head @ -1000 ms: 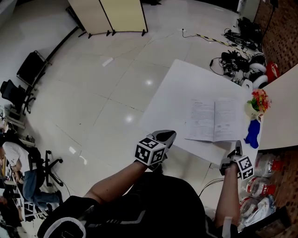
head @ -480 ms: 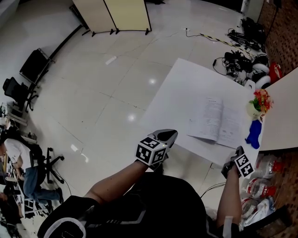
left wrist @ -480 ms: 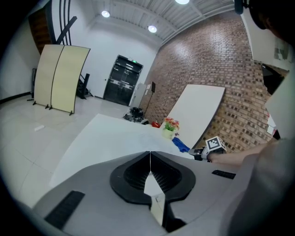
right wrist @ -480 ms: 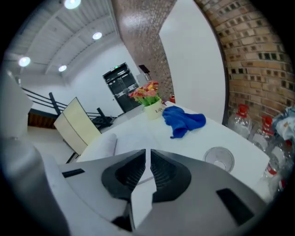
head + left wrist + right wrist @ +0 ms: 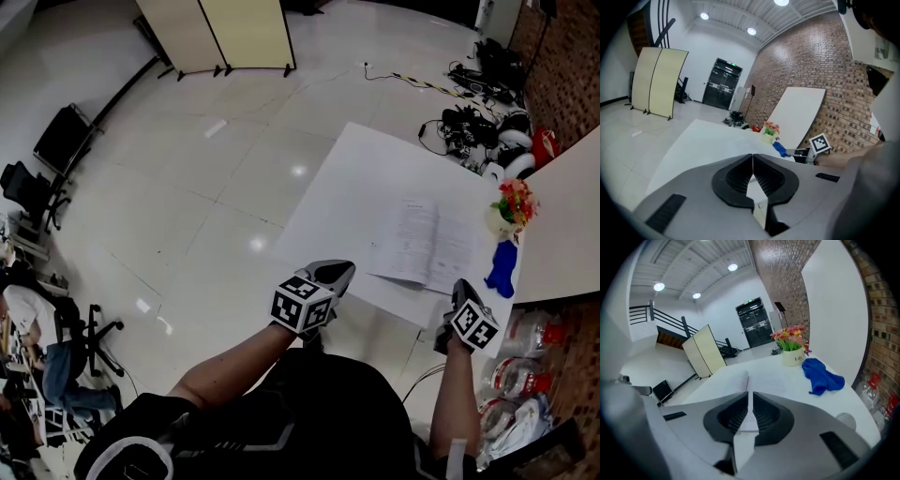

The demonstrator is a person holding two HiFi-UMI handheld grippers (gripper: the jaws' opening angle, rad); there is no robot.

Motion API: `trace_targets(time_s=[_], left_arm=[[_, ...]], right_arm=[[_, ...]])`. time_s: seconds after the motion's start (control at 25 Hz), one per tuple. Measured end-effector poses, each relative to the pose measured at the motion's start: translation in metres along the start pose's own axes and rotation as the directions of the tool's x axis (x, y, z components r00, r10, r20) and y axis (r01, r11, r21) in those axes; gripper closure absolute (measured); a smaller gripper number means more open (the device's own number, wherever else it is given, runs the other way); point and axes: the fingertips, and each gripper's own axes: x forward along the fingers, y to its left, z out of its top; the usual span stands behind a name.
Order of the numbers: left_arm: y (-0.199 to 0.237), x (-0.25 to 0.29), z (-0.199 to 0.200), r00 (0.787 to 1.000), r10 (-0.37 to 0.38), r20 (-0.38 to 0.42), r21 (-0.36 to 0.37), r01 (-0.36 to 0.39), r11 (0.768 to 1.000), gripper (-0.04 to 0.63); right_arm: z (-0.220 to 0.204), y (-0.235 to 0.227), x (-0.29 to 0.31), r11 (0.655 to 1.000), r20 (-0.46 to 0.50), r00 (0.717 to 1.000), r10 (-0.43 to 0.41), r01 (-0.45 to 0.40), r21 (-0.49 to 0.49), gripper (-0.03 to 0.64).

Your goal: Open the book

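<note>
**Book open on the white tabletop; both grippers clear of it, jaws pressed together.**

The book (image 5: 424,246) lies flat on the tabletop (image 5: 356,178) with its pages spread, close to the edge nearest the person. A pot of flowers (image 5: 509,211) stands just past the book's right-hand page. A blue cloth (image 5: 500,267) lies beside that page, on the person's side of the pot. The right gripper (image 5: 457,289) sits by the book's near right corner without touching it. Its jaws are closed on nothing, and the right gripper view shows the open pages straight ahead of the tips. The left gripper (image 5: 337,272) is well to the left of the book, at the tabletop's near edge. Its jaws are also pressed together and empty, with bare tabletop ahead of them.
</note>
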Motion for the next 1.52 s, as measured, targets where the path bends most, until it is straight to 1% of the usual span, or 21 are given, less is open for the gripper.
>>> trace_targets(time_s=[0.12,0.24,0.4,0.52,0.6,0.72,0.84,1.0,1.08,1.2,1.32,1.44,1.52], left_arm=[[-0.002,0.002,0.008,1.0,0.002,0.023,0.0,-0.002,1.0,0.592],[-0.014,0.002,0.014,0.999,-0.012,0.039,0.013,0.012,1.0,0.591],[-0.034,-0.005,0.022,0.998,-0.02,0.064,0.019,0.019,1.0,0.592],[-0.054,-0.011,0.023,0.996,-0.023,0.09,0.024,0.021,0.999,0.592],[-0.066,-0.017,0.025,0.992,-0.02,0.125,0.035,0.016,0.999,0.592],[-0.079,-0.034,0.029,0.981,-0.001,0.195,0.045,-0.008,0.999,0.592],[-0.089,-0.054,0.033,0.973,0.004,0.23,0.052,-0.017,0.999,0.592],[-0.102,-0.099,0.03,0.967,-0.018,0.255,0.084,-0.003,0.997,0.592],[-0.102,-0.122,0.022,0.963,-0.044,0.266,0.094,0.019,0.995,0.592],[-0.1,-0.155,0.005,0.959,-0.09,0.268,0.121,0.059,0.991,0.592],[-0.096,-0.188,-0.011,0.962,-0.117,0.248,0.149,0.082,0.985,0.592],[-0.091,-0.221,-0.026,0.961,-0.145,0.236,0.143,0.113,0.983,0.592],[-0.093,-0.242,-0.036,0.957,-0.16,0.243,0.132,0.131,0.983,0.592]], right_arm=[[0.019,0.009,-0.016,0.998,0.048,0.999,0.026,-0.023,-0.063,0.609],[0.034,0.02,-0.036,0.992,0.078,0.996,0.048,-0.038,-0.123,0.609],[0.045,0.038,-0.071,0.979,0.114,0.987,0.111,-0.09,-0.181,0.609],[0.051,0.041,-0.098,0.966,0.129,0.979,0.156,-0.124,-0.225,0.609],[0.054,0.043,-0.115,0.955,0.143,0.972,0.189,-0.148,-0.256,0.609],[0.054,0.048,-0.137,0.941,0.16,0.959,0.234,-0.182,-0.284,0.609],[0.055,0.053,-0.156,0.943,0.189,0.953,0.236,-0.178,-0.28,0.609],[0.043,0.081,-0.189,0.932,0.195,0.953,0.233,-0.162,-0.323,0.609],[0.033,0.099,-0.207,0.933,0.206,0.952,0.228,-0.153,-0.327,0.609],[0.01,0.128,-0.235,0.944,0.231,0.951,0.204,-0.129,-0.305,0.609],[-0.012,0.159,-0.266,0.957,0.26,0.948,0.182,-0.11,-0.27,0.609],[-0.034,0.192,-0.296,0.96,0.263,0.949,0.173,-0.103,-0.259,0.609],[-0.044,0.212,-0.319,0.957,0.269,0.947,0.177,-0.101,-0.271,0.609]])
